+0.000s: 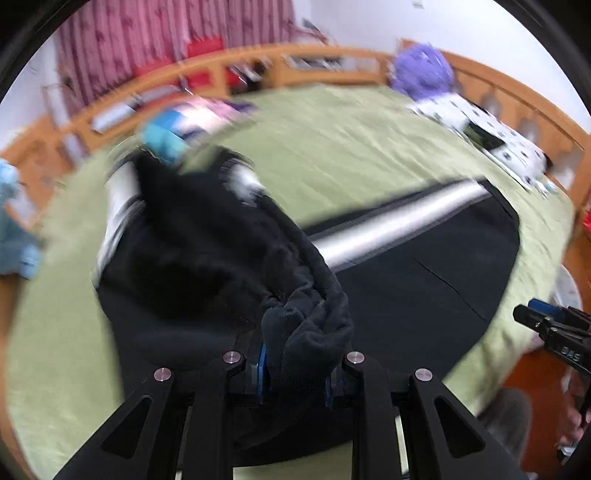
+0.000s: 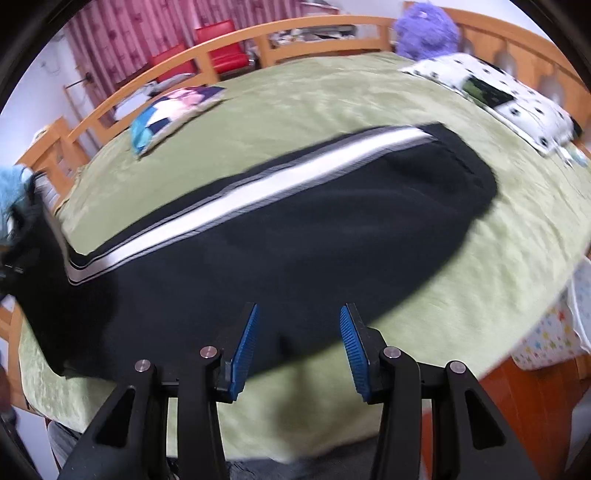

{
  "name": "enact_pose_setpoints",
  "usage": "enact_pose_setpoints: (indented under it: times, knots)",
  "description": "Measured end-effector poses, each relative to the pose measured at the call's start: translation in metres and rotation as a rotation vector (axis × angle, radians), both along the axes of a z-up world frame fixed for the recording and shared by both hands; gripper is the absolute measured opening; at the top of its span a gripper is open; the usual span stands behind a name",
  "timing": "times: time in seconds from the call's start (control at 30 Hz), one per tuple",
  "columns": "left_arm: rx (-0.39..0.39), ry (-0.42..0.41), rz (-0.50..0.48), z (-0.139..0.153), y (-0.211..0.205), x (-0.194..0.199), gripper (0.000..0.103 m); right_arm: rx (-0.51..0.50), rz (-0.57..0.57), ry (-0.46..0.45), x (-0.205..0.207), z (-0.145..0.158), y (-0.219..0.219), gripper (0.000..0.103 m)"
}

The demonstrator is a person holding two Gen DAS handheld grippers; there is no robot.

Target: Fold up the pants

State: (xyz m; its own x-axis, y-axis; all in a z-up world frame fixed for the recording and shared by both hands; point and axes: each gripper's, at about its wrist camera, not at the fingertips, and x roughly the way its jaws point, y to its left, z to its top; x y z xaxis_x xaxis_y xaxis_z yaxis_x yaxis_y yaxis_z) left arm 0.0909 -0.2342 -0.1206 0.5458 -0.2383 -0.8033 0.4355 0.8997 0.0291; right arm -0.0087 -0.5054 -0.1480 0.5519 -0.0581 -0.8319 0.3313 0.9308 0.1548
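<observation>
Left wrist view shows the left gripper (image 1: 295,369) clamped on the black pants (image 1: 406,280)' bunched end, so carry it level across the bed (image 1: 332,147) toward the far end while the right gripper (image 2: 298,347), jaws apart and empty, pins the near edge at lower centre.

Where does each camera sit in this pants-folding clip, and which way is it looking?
Left wrist: on the left gripper, angled down across the bed; its fingers clamp a bunched end of the black pants; the right gripper shows at the right edge.
Right wrist: on the right gripper, angled down at the flat pants; fingers apart, nothing between them.
Shared: the green bedspread, the white stripe, the purple plush, the patterned pillow.
</observation>
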Motion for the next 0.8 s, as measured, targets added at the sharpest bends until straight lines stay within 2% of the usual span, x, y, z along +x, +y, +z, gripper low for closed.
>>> enact_pose_setpoints:
  times: [0.03,0.13,0.2,0.27,0.3,0.37,0.47,0.53,0.6,0.67,0.77,0.8]
  knots:
    - [0.001,0.023,-0.011,-0.009,-0.007,0.002,0.021,-0.006,0.0,0.006,-0.004,0.0,-0.005,0.045]
    - [0.023,0.179,-0.035,-0.046,-0.017,0.001,0.024,-0.028,-0.025,0.005,-0.017,0.002,-0.02,0.045]
    - [-0.01,0.192,-0.042,-0.046,-0.007,-0.002,0.035,-0.001,-0.028,0.005,-0.018,-0.001,-0.026,0.045]
    - [-0.077,0.178,-0.05,-0.03,0.017,-0.008,0.074,0.026,-0.011,0.0,-0.014,-0.004,-0.024,0.045]
    - [-0.105,0.167,-0.045,-0.024,0.027,-0.01,0.081,0.038,0.007,-0.003,-0.008,-0.006,-0.02,0.045]
    - [-0.131,0.093,0.018,-0.006,0.059,-0.015,0.083,0.066,0.048,-0.011,0.004,-0.009,-0.007,0.045]
    - [-0.092,0.02,0.117,0.007,0.108,-0.013,0.083,0.132,0.124,-0.032,0.023,-0.013,0.019,0.045]
    - [-0.071,0.011,0.203,0.009,0.146,-0.01,0.083,0.165,0.189,-0.036,0.037,-0.015,0.043,0.045]
    - [-0.08,0.014,0.267,0.008,0.172,-0.008,0.083,0.199,0.249,-0.033,0.051,-0.019,0.072,0.046]
    - [-0.096,0.024,0.32,0.004,0.205,-0.01,0.083,0.239,0.286,-0.015,0.061,-0.026,0.092,0.053]
    - [-0.119,0.05,0.363,-0.002,0.235,-0.014,0.083,0.309,0.273,-0.004,0.073,-0.037,0.11,0.058]
    - [-0.128,0.058,0.365,-0.003,0.236,-0.001,0.083,0.348,0.258,0.004,0.078,-0.042,0.114,0.06]
